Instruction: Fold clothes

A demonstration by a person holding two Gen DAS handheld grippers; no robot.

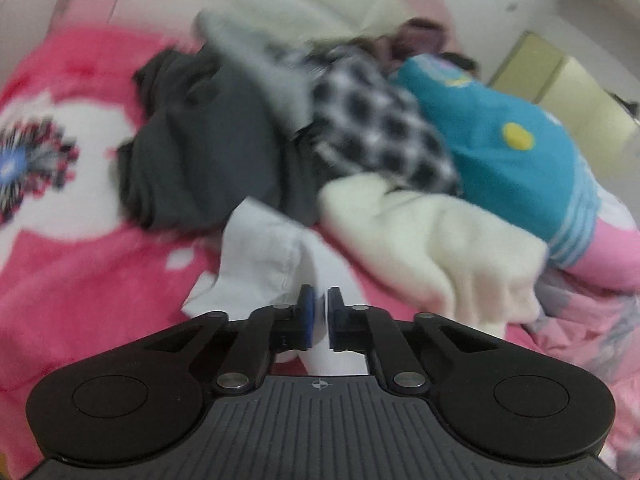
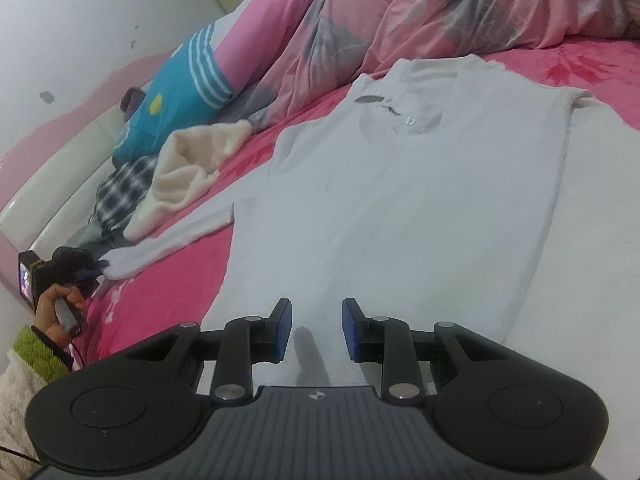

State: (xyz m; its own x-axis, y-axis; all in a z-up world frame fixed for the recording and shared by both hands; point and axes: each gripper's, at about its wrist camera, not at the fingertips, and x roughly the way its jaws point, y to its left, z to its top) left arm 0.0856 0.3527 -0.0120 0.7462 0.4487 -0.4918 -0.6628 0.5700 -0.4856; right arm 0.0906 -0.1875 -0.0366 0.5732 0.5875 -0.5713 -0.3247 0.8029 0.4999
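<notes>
A white polo shirt (image 2: pixel 400 200) lies spread flat on the pink bedspread (image 2: pixel 168 292), collar at the far end. Its long sleeve (image 2: pixel 160 248) stretches out to the left. My left gripper (image 1: pixel 322 304) is shut on the end of that sleeve (image 1: pixel 264 256), and white cloth shows between the blue pads. In the right wrist view the left gripper (image 2: pixel 90 274) sits at the sleeve tip, held by a person's hand (image 2: pixel 60 308). My right gripper (image 2: pixel 316 330) hovers over the shirt's lower body, open, with nothing between its fingers.
A pile of clothes lies beyond the sleeve: a dark grey garment (image 1: pixel 200 148), a black-and-white checked one (image 1: pixel 380 132) and a cream fleece (image 1: pixel 432 256). A teal plush cushion (image 1: pixel 500 152) and a crumpled pink duvet (image 2: pixel 400 20) lie behind. A padded headboard (image 2: pixel 60 176) borders the bed.
</notes>
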